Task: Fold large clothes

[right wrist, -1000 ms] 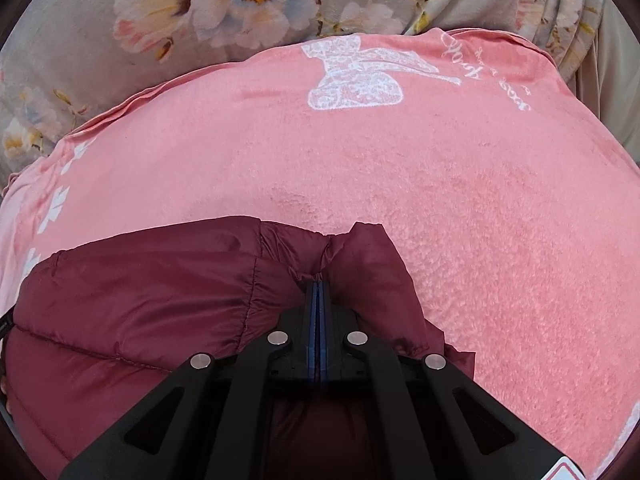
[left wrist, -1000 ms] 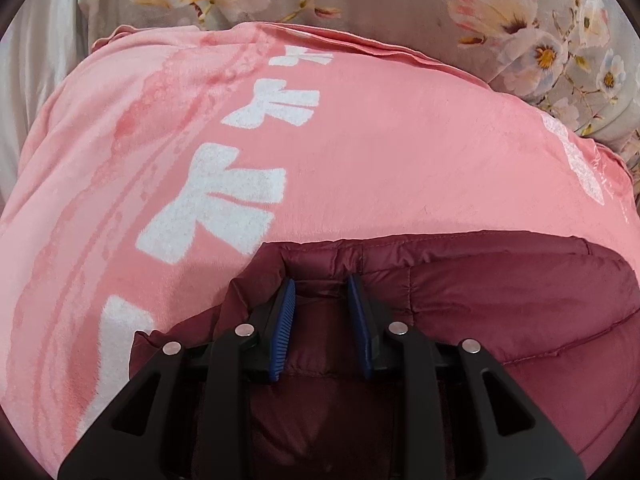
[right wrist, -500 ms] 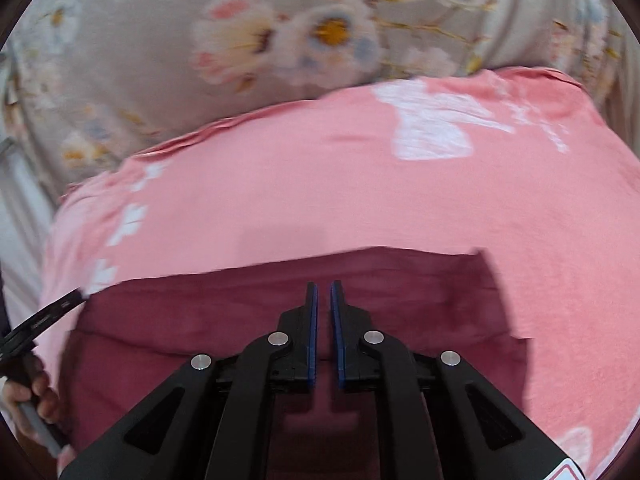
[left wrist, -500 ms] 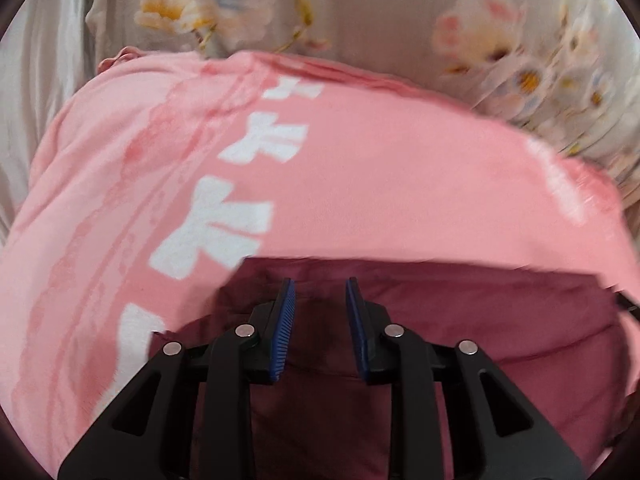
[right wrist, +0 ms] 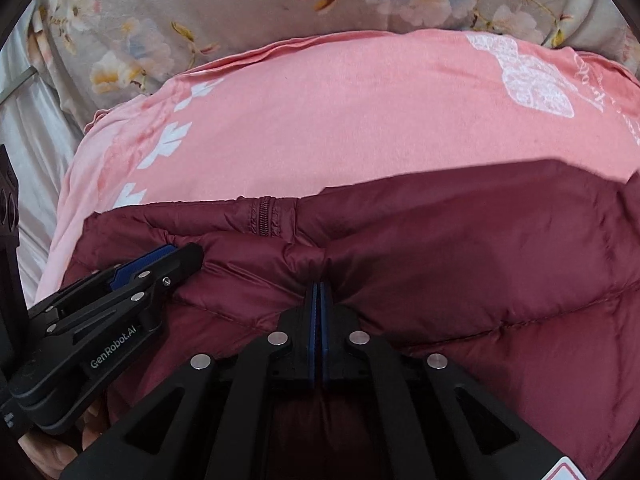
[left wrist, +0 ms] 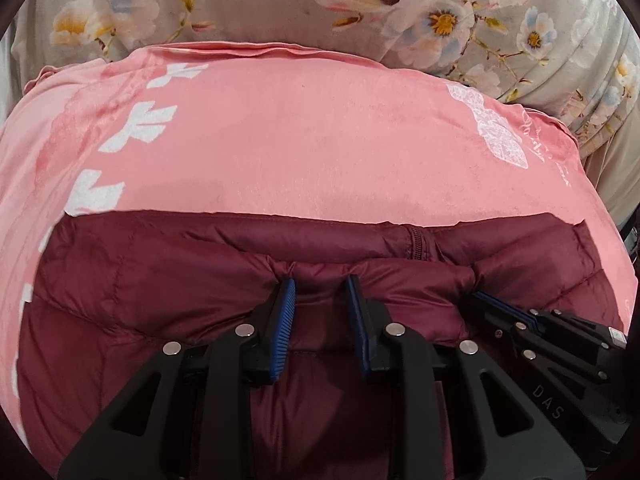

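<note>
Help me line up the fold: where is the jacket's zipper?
In both wrist views the zipper sits at the jacket's far edge against the pink blanket, between the two grippers.

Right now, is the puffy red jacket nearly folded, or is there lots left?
Partway, I think. Done: the maroon jacket lies doubled over on the pink blanket, its zipper at the far edge. In hand: the left claw and right claw each pinch a bunched fold. Left: laying it flat and probably another fold.
</note>
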Motion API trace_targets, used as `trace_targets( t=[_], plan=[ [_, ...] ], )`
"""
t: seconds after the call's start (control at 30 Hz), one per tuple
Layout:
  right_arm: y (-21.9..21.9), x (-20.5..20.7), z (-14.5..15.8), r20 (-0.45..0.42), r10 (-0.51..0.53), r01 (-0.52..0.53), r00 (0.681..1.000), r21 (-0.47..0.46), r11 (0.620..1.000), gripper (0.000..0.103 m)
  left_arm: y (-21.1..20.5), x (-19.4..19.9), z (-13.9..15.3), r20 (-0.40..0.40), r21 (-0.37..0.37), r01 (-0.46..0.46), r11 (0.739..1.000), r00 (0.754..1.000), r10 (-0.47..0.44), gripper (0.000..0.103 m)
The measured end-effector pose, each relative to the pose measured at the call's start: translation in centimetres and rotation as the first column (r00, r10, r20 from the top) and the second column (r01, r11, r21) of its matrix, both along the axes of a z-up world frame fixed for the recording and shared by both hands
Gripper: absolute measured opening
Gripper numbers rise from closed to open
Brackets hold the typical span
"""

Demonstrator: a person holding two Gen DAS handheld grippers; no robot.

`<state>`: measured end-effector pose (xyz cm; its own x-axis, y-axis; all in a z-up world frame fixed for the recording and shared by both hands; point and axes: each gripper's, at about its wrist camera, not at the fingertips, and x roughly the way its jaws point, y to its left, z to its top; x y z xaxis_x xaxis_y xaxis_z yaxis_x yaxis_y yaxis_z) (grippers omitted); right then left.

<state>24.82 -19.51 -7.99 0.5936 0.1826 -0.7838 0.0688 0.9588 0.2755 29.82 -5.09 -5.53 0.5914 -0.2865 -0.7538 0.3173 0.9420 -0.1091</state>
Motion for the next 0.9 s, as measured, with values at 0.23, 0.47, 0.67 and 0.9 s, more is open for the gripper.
trace_targets(
  t=[0.23, 0.47, 0.67, 0.9],
  plan=[
    [0.4, 0.0, -0.5, 0.022, 0.003, -0.002, 1.0, -0.051, 0.999, 0.0, -1.0, -0.4, -0.9, 0.036, 0.045, -0.006, 0.999, 0.999, 0.004, 0.025],
    [1.5, -5.1, 4.1, 0.128, 0.045, -0.047, 0.991, 0.007, 0.999, 0.013, 9.7, -5.4, 4.2, 0.054, -0.173, -0.117, 0.978, 0.99, 0.128, 0.07],
    [5.4, -9.4, 3.2, 0.081, 0.117, -0.119, 0.99, 0.018, 0.993, 0.012, 22.2, -10.4, 2.4, -0.074, -0.226, -0.34, 0.913, 0.94, 0.332, 0.08],
    [6.2, -10.3, 0.8, 0.074, 0.09, -0.09, 0.993, 0.0, 0.996, 0.01, 24.1, -12.7, -2.0, -0.18, -0.333, -0.383, 0.862, 0.923, 0.34, 0.089]
  ],
)
